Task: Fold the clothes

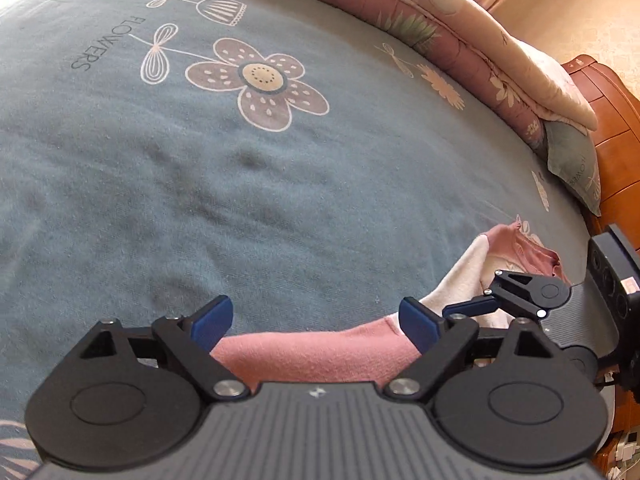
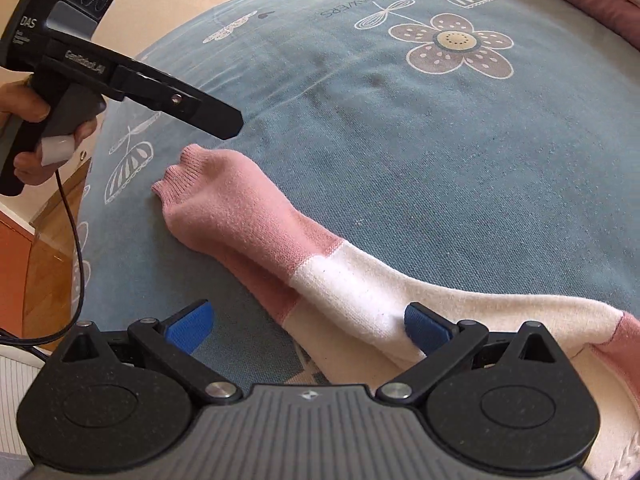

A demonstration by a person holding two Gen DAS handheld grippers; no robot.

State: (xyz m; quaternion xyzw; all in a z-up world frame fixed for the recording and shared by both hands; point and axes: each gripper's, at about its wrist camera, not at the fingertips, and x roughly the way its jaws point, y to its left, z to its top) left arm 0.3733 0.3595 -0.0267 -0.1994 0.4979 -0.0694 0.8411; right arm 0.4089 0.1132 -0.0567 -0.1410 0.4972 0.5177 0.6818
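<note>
A pink and cream knit garment lies on the blue flowered bedspread. Its long sleeve (image 2: 256, 216), pink at the cuff and cream further along, stretches across the right wrist view, doubled over itself. My right gripper (image 2: 308, 326) is open, with the cream part of the sleeve between its blue pads, low over the bed. My left gripper (image 1: 316, 320) is open just above the pink sleeve end (image 1: 316, 354). The left gripper also shows at the upper left of the right wrist view (image 2: 224, 120), hovering above the cuff. The right gripper shows in the left wrist view (image 1: 480, 304).
The blue bedspread (image 1: 240, 200) with flower prints fills both views. A rolled pink floral quilt (image 1: 440, 28) and a pillow (image 1: 576, 168) lie along the far edge by a wooden headboard (image 1: 616, 128). A wooden floor and bed edge show in the right wrist view (image 2: 52, 216).
</note>
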